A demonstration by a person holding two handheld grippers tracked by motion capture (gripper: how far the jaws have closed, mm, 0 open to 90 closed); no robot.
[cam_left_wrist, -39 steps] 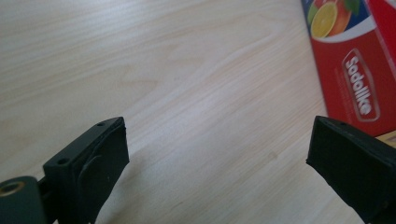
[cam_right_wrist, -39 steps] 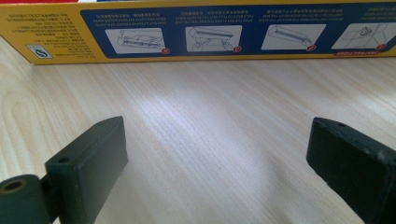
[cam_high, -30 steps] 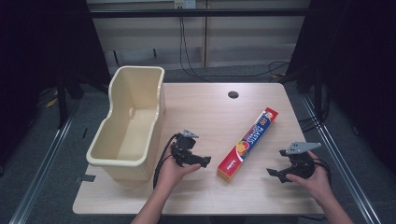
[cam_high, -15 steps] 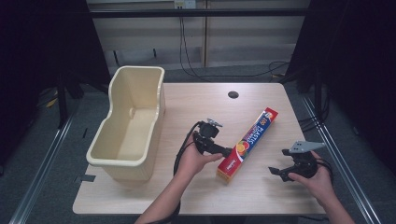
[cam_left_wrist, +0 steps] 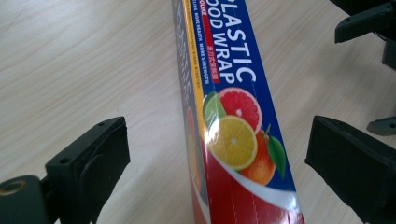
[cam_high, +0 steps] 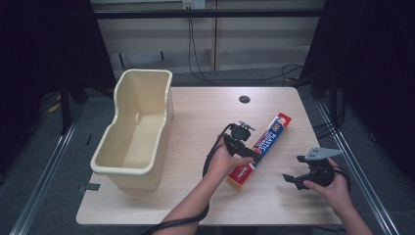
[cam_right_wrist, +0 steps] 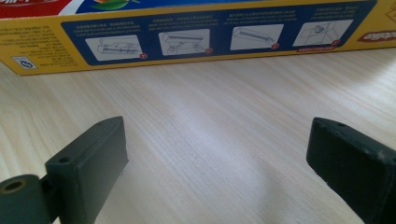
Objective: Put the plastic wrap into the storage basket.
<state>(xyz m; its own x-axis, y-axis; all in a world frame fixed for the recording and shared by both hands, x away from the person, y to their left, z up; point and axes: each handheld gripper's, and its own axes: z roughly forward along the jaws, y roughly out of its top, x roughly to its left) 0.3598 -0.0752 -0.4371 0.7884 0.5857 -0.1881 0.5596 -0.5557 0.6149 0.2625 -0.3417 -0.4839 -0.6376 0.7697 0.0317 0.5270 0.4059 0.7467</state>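
A long plastic food wrap box [cam_high: 260, 147], red, blue and yellow with citrus pictures, lies diagonally on the wooden table [cam_high: 205, 112]. My left gripper [cam_high: 247, 152] hovers over the box's middle, open, its jaws straddling the box [cam_left_wrist: 229, 121] with a gap on each side. The right gripper [cam_high: 292, 179] rests low near the table's front right, open, pointing at the box's yellow side panel [cam_right_wrist: 196, 37]; bare wood lies between its jaws. The other gripper's black jaw tips [cam_left_wrist: 369, 28] appear at the top right of the left gripper view.
A tall cream plastic bin [cam_high: 137, 132] stands at the table's left edge, nothing visible inside. A dark round hole [cam_high: 244, 99] sits near the far edge. Cables run along the floor behind the table.
My left gripper has travelled right from beside the bin to above the wrap box. The right gripper has barely shifted.
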